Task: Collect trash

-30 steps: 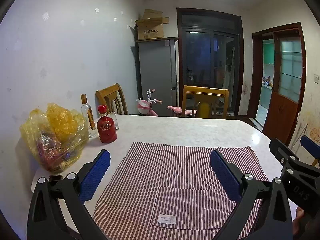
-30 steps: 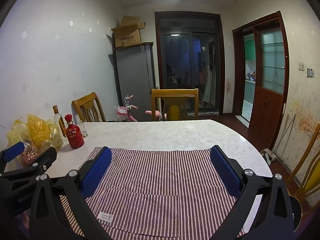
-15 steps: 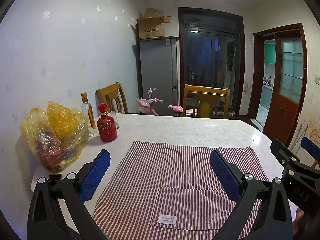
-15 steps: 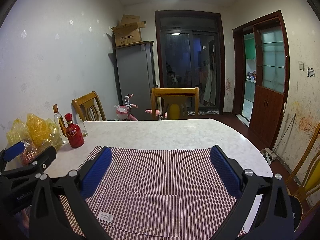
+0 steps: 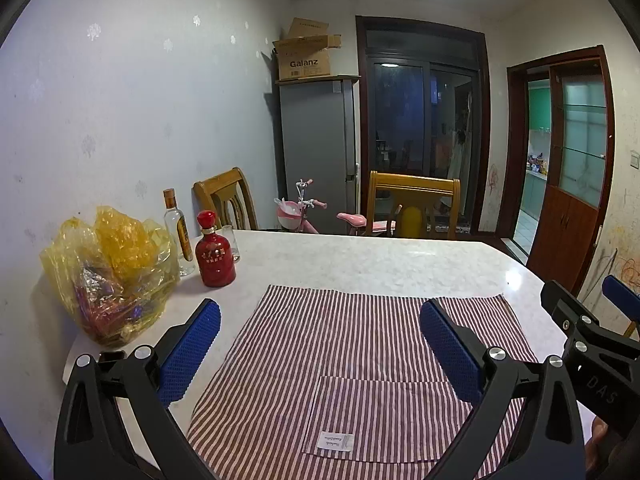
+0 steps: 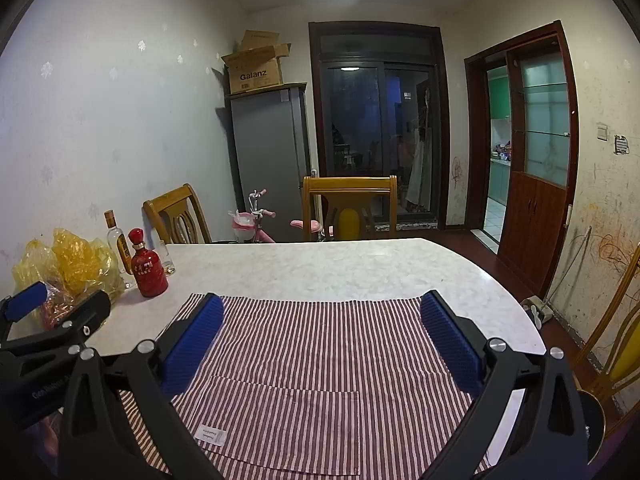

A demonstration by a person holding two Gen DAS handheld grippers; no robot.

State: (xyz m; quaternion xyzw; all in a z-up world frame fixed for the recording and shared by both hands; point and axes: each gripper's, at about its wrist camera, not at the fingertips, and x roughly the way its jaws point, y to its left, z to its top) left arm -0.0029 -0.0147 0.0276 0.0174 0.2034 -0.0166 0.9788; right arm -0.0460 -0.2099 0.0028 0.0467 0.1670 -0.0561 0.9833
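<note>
Jaws of both grippers stand spread and empty: left gripper (image 5: 320, 336) and right gripper (image 6: 320, 328) hover over the maroon-and-white striped cloth (image 5: 360, 360) on the pale marble desk (image 6: 340, 264). No loose trash shows on the cloth. We judge the likely target to be the crumpled yellow plastic bag (image 5: 108, 272) of wrappers at the desk's left edge, against the wall. We would bring the left gripper in low from the right (the red ceramic bottle (image 5: 215, 250) and clear glass bottle (image 5: 178, 232) stand just beside it) and pinch gathered film, not contents.
</note>
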